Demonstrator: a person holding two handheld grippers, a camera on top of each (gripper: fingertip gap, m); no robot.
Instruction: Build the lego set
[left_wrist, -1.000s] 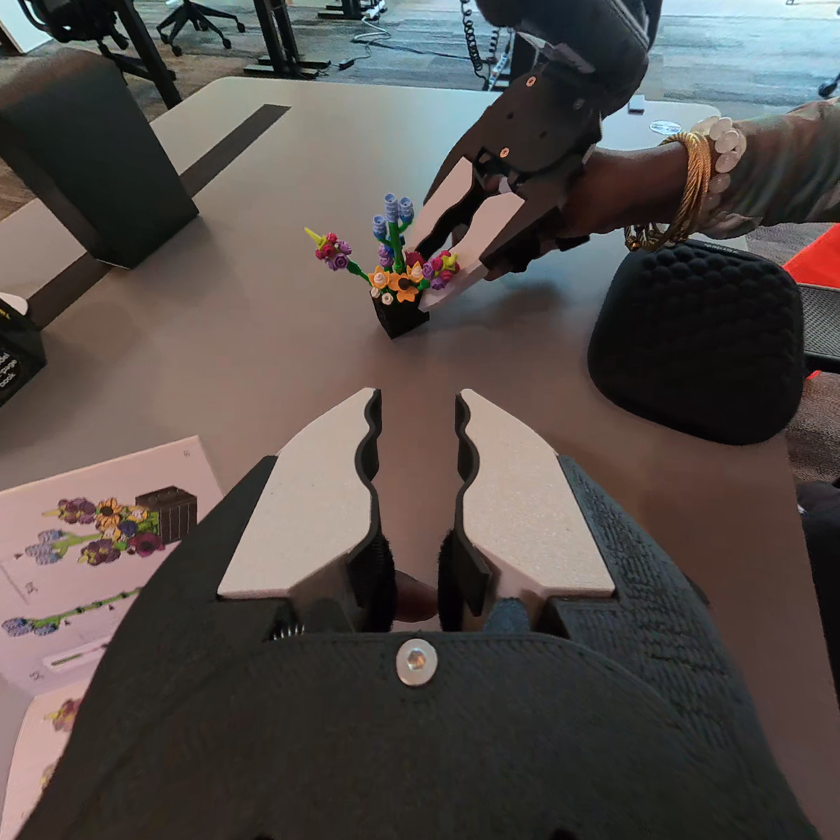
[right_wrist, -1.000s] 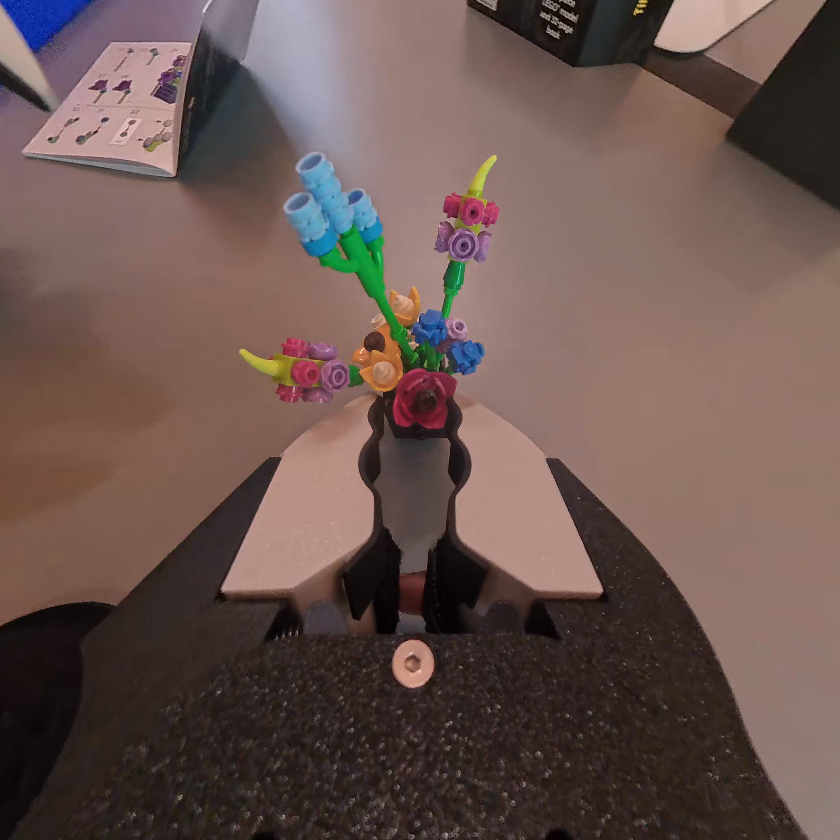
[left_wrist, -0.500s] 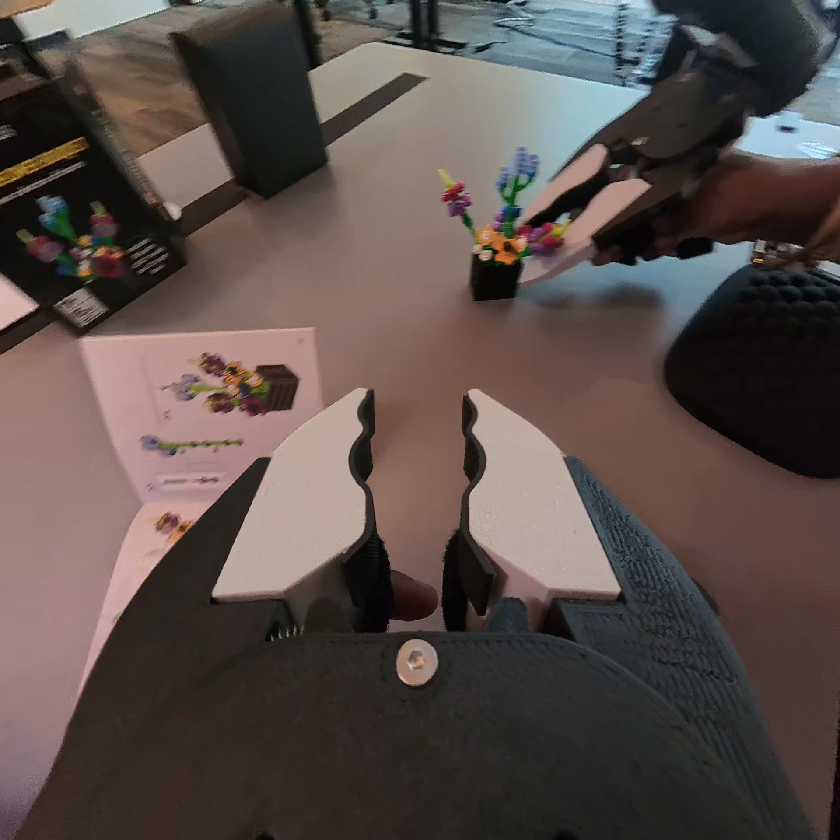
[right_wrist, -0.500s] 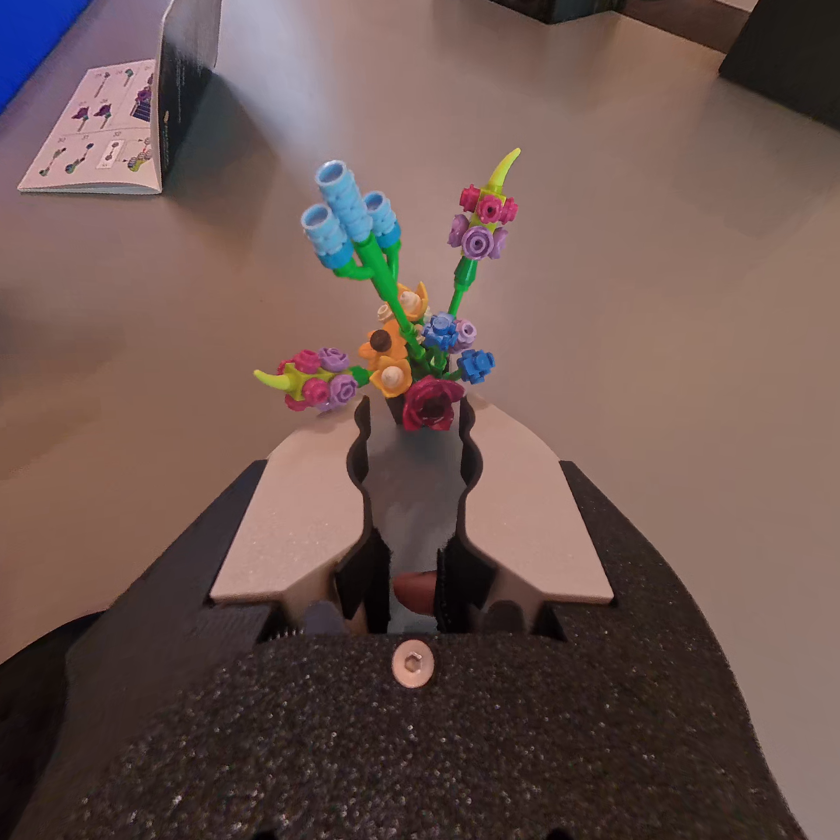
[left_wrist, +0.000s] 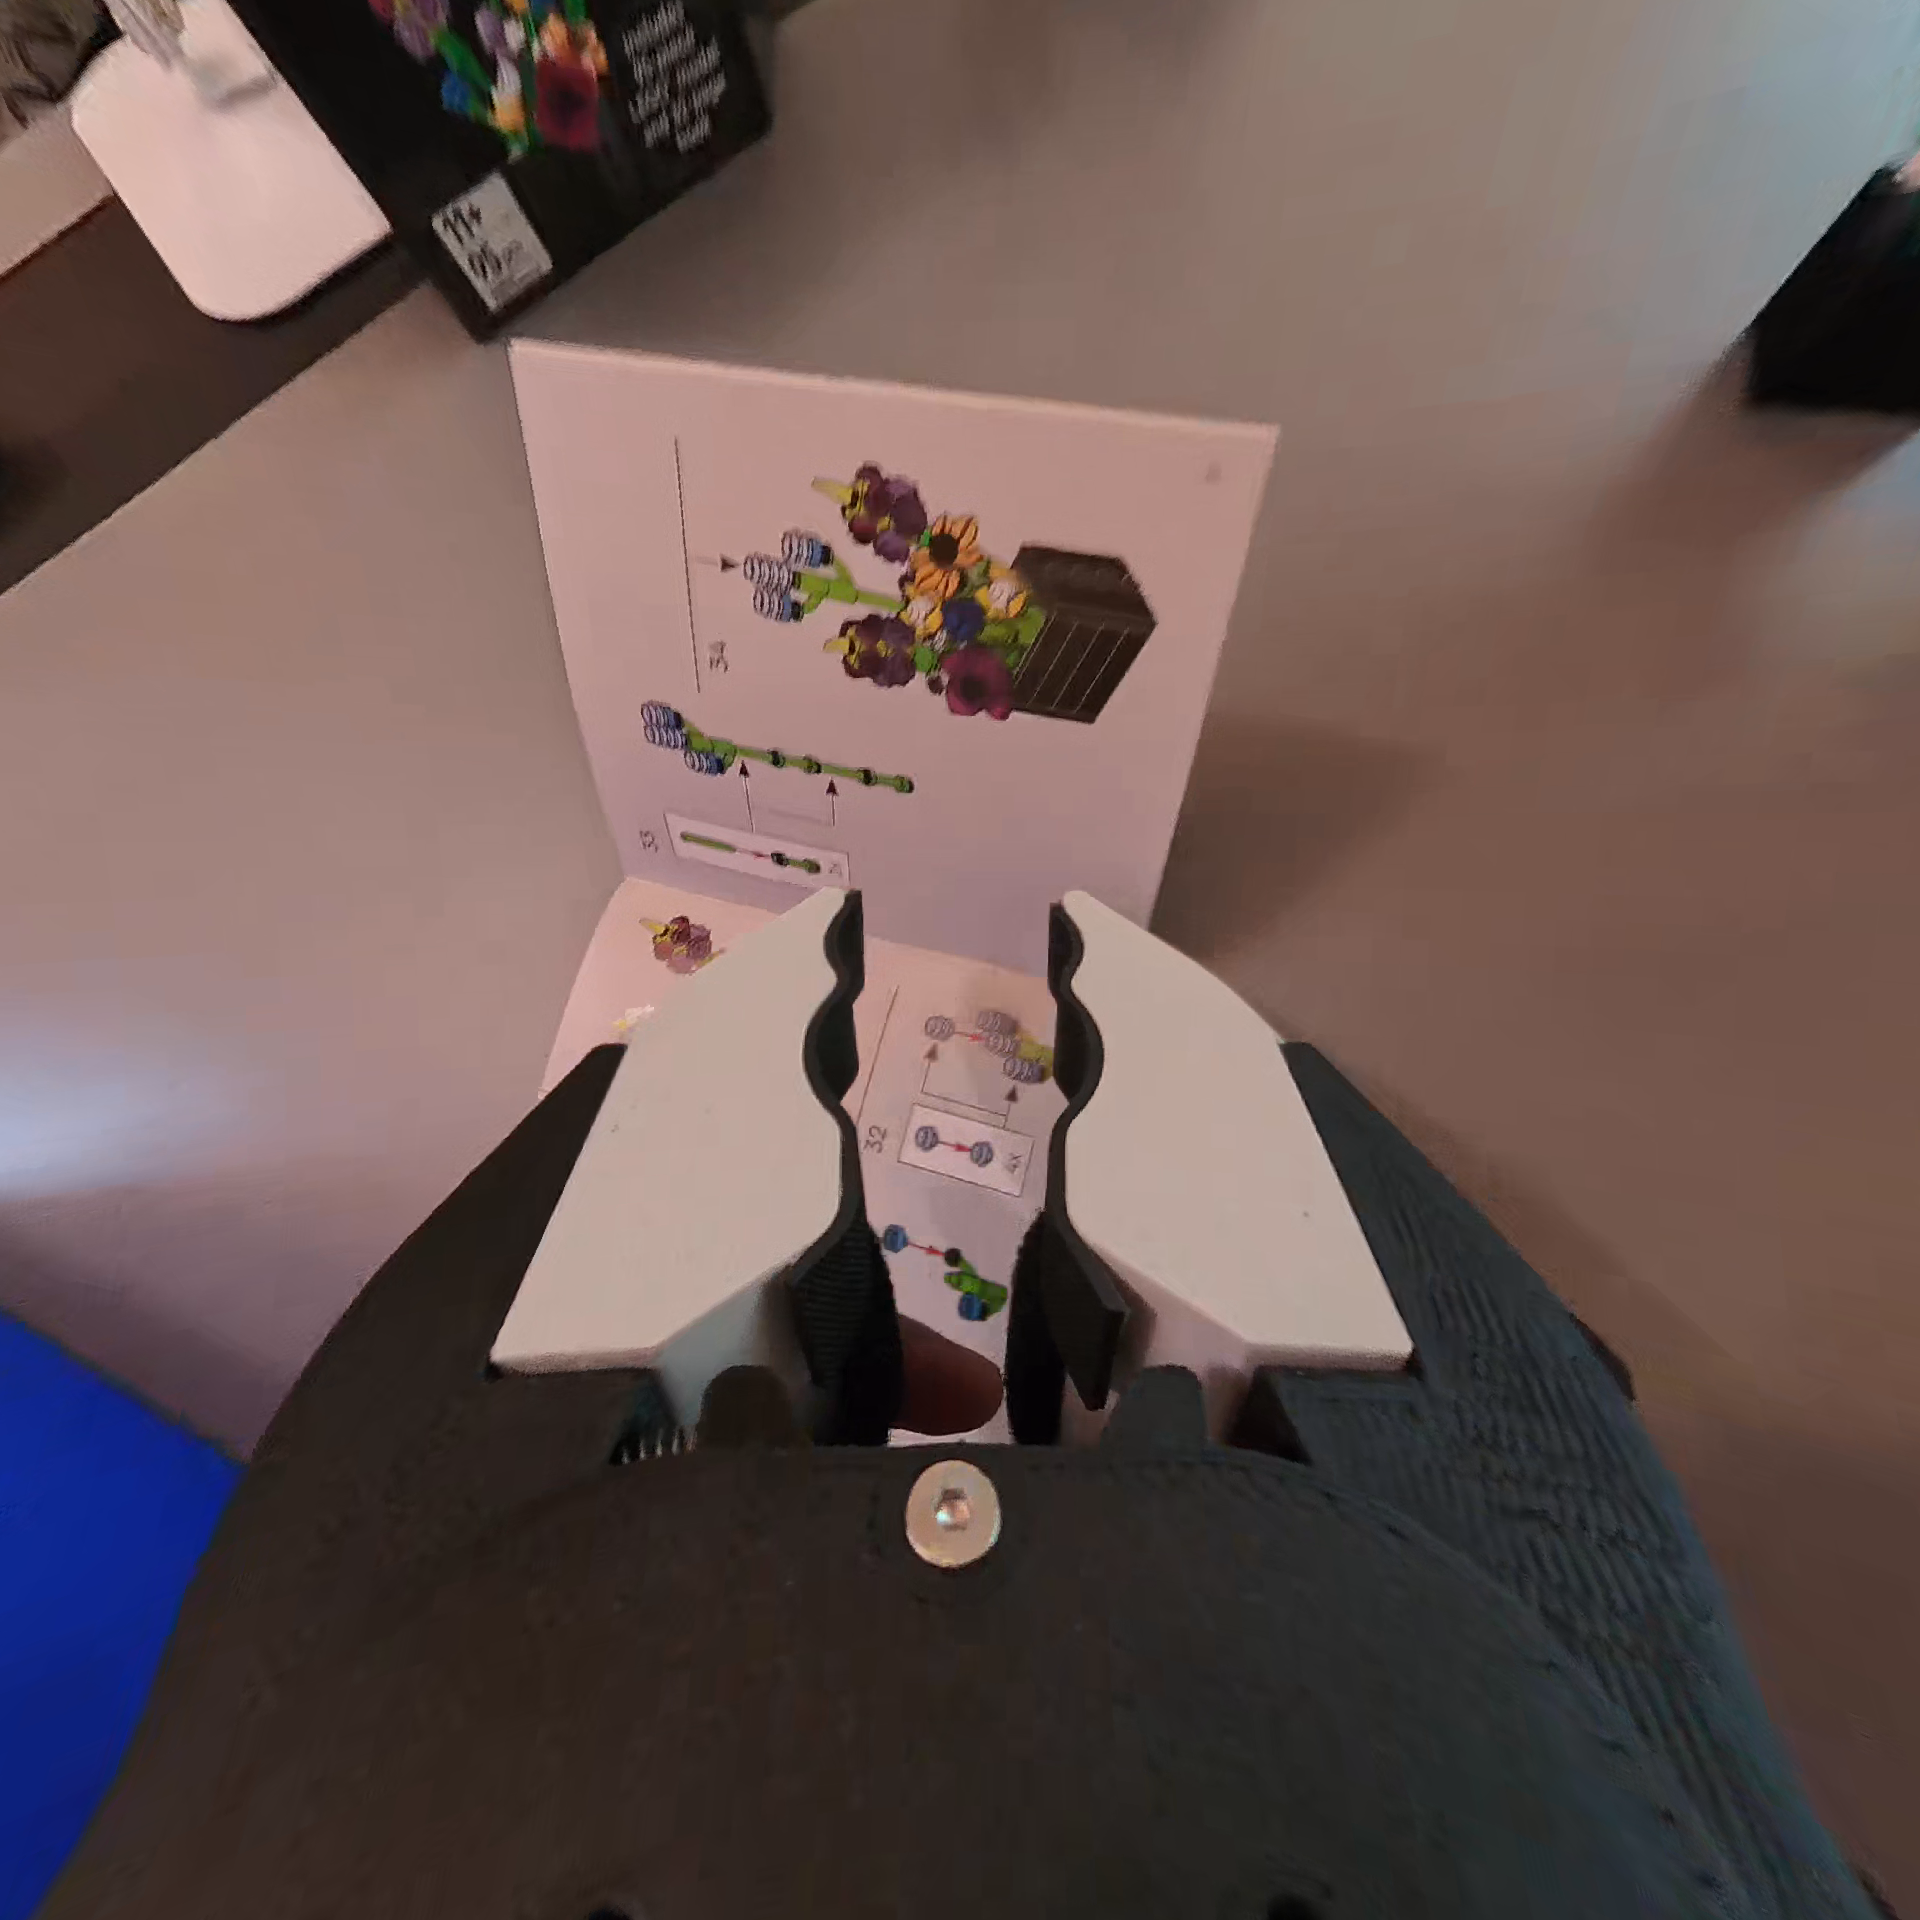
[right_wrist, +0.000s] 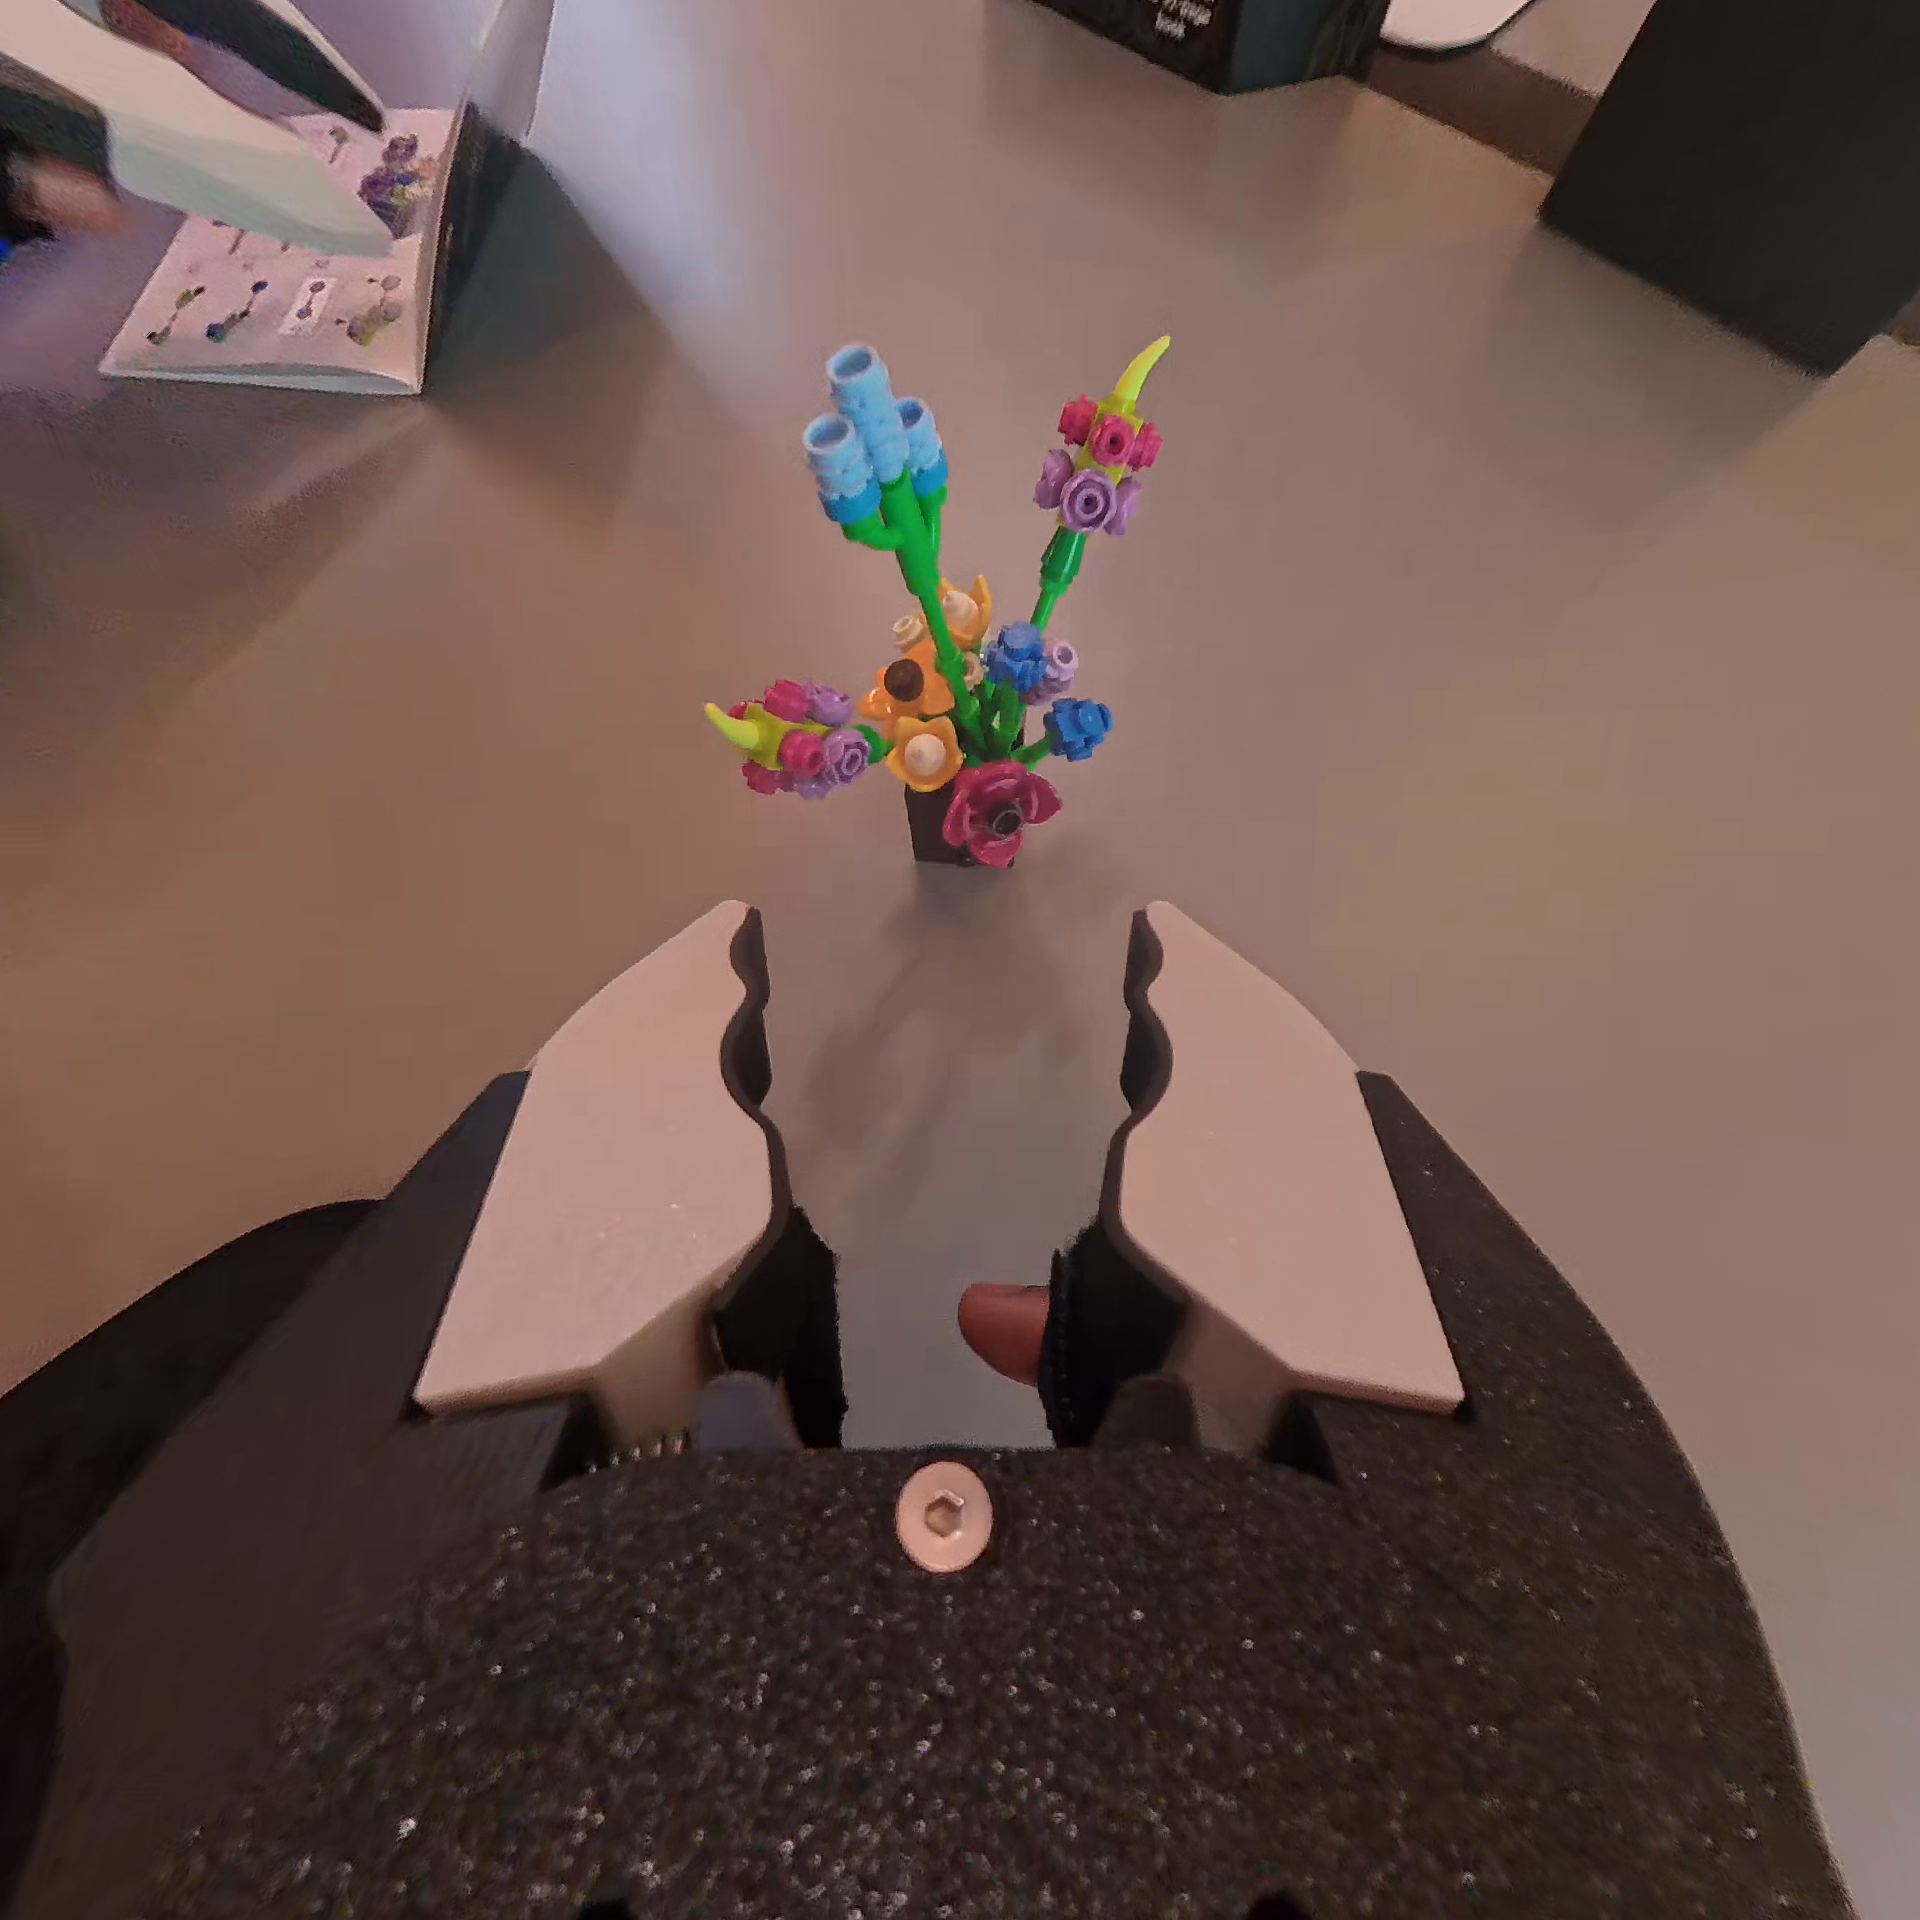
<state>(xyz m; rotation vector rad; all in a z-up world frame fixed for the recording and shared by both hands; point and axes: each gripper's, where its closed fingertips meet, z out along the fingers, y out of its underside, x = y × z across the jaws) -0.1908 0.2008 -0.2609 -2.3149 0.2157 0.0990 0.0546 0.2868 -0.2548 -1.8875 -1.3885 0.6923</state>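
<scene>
A lego flower bouquet (right_wrist: 940, 644) stands upright in a small black pot on the grey table (right_wrist: 1455, 727). It has blue, purple, pink, orange and red flowers on green stems. My right gripper (right_wrist: 940, 920) is open and empty, just short of the pot, not touching it. My left gripper (left_wrist: 954, 914) is open and empty above the open instruction booklet (left_wrist: 894, 644), whose far page stands up. The booklet (right_wrist: 281, 312) and the left gripper's fingers (right_wrist: 208, 156) also show at the top left of the right wrist view. The bouquet is out of the left wrist view.
A black lego box (left_wrist: 540, 114) and a white flat object (left_wrist: 229, 197) lie beyond the booklet. A black block (right_wrist: 1756, 166) stands at the far right. A blue surface (left_wrist: 73, 1558) shows at the lower left. A black padded thing (right_wrist: 156, 1299) lies left of my right gripper. Across from one pair of fingers to the other is roughly 25 cm. My right tips are roughly 30 cm from the black block (right_wrist: 1756, 166).
My right gripper has opened wider and drawn back from the pot, leaving the bouquet standing. My left gripper has swung left, from facing the bouquet to over the booklet.
</scene>
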